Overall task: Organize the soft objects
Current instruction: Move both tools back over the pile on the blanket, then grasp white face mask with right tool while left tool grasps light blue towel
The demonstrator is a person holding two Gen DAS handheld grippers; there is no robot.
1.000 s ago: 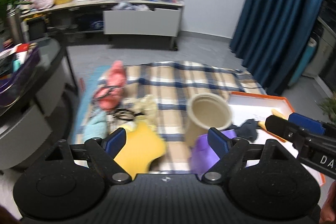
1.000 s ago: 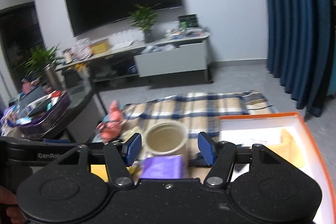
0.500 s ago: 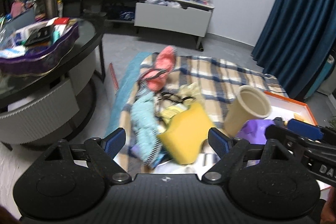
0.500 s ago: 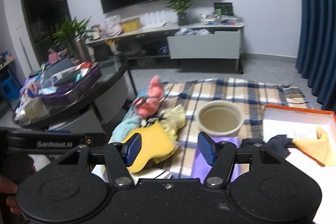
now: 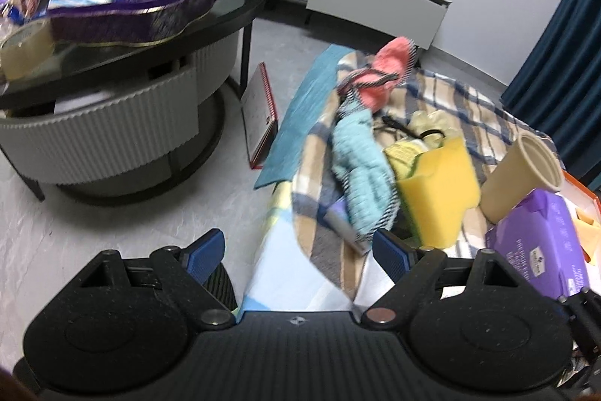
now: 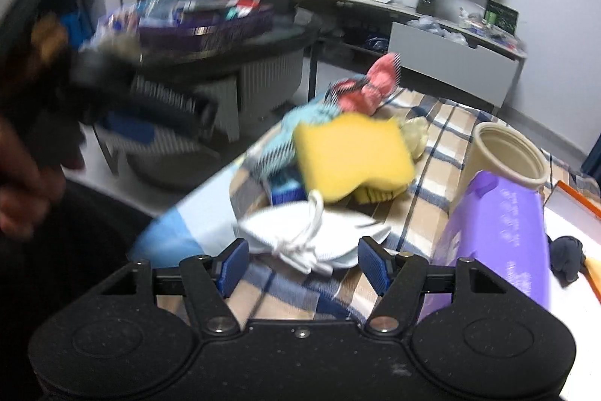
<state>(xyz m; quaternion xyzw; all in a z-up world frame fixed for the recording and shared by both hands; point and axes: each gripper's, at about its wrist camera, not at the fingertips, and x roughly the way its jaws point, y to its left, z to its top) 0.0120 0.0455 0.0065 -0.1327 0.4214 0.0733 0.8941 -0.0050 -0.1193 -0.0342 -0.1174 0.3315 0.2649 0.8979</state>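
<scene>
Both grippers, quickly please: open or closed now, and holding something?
Left gripper: open, holding nothing.
Right gripper: jaws opening, nothing gripped; crumpled white cloth lies ahead.

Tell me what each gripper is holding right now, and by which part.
Nothing is held. The left gripper is open over the blanket's edge. The right gripper has its fingers opening around the white drawstring pouch, not pressing on it.
</scene>
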